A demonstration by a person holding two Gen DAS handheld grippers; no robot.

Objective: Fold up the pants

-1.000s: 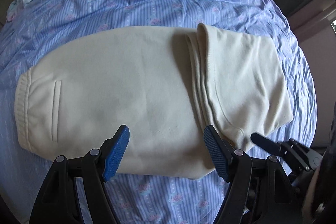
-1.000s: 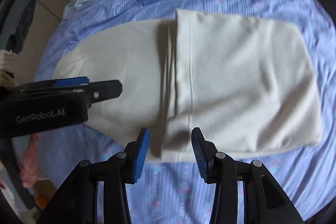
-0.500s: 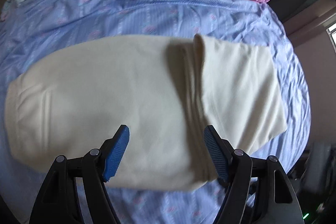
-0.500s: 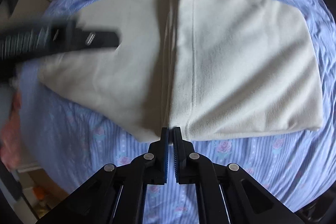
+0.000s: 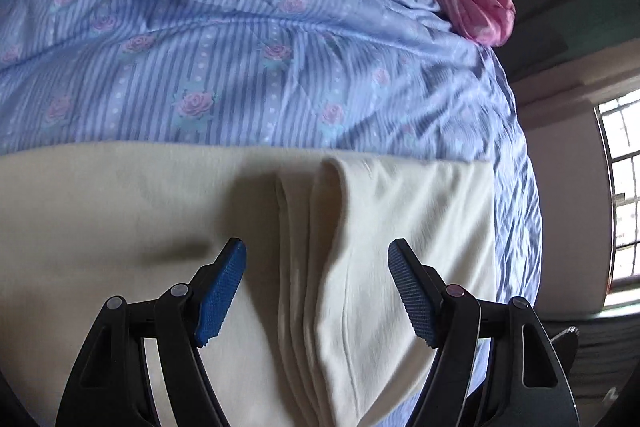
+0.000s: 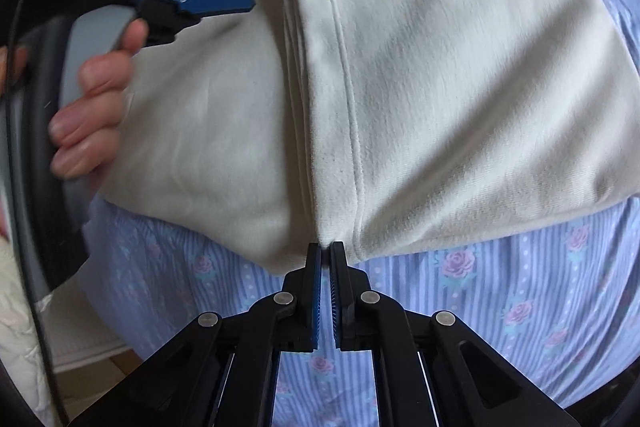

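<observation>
Your right tool (image 6: 325,247) is pinched shut on the near corner of the pants' (image 6: 460,67) folded edge on the bed (image 6: 520,287); left tool (image 5: 316,287) gapes wide, empty, straddling that same fold further along; fold runs straight away from both tips; left grabs next.

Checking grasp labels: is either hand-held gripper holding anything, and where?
The right hand-held gripper is shut on the pants, at the near corner of the folded-over layer. The left hand-held gripper is open over the pants, holding nothing.
</observation>
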